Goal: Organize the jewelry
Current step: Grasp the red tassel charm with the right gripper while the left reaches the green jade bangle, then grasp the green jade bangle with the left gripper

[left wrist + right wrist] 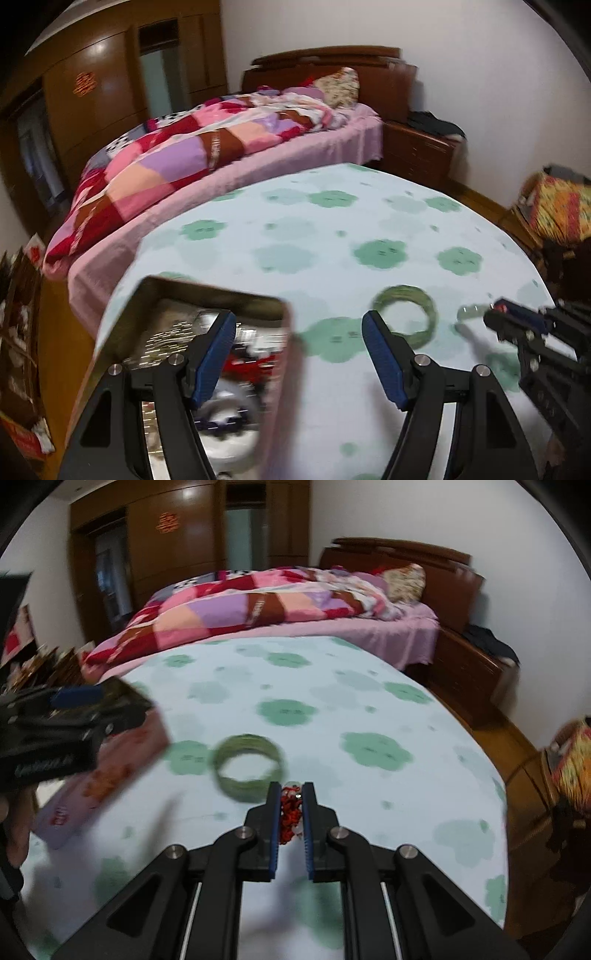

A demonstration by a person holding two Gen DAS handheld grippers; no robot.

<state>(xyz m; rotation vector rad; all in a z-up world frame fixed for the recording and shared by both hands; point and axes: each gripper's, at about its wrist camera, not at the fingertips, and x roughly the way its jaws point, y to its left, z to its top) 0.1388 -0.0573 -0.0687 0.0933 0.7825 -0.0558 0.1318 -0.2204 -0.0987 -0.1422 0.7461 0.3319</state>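
1. My right claw (290, 805) is clenching a small red beaded piece (288, 814) between its blue pads; the piece is hanging above the surface (369, 701), just behind the green bangle (249, 768).
2. My left claw (299, 354) is standing released, its jaws wide apart and gripping nothing, one finger hovering over the open tin box (218, 295), the other over bare cloth.
3. The box is lying at the left edge of the surface, with blurred jewelry already inside it; the bangle is resting flat on the cloth, well apart from the box.
4. Risk, as I am judging it: the red piece is being pinched only across a narrow strip, so a quick swing toward the box could be shaking it loose onto the cloth.
5. Second risk: my two claws are converging near the box, and the left finger could be blocking the opening or knocking the box off the near edge.
6. Orientation: the red piece is running lengthwise along my right fingers, its long axis pointing away from me toward the bed (258, 602); the bangle's opening is facing upward.
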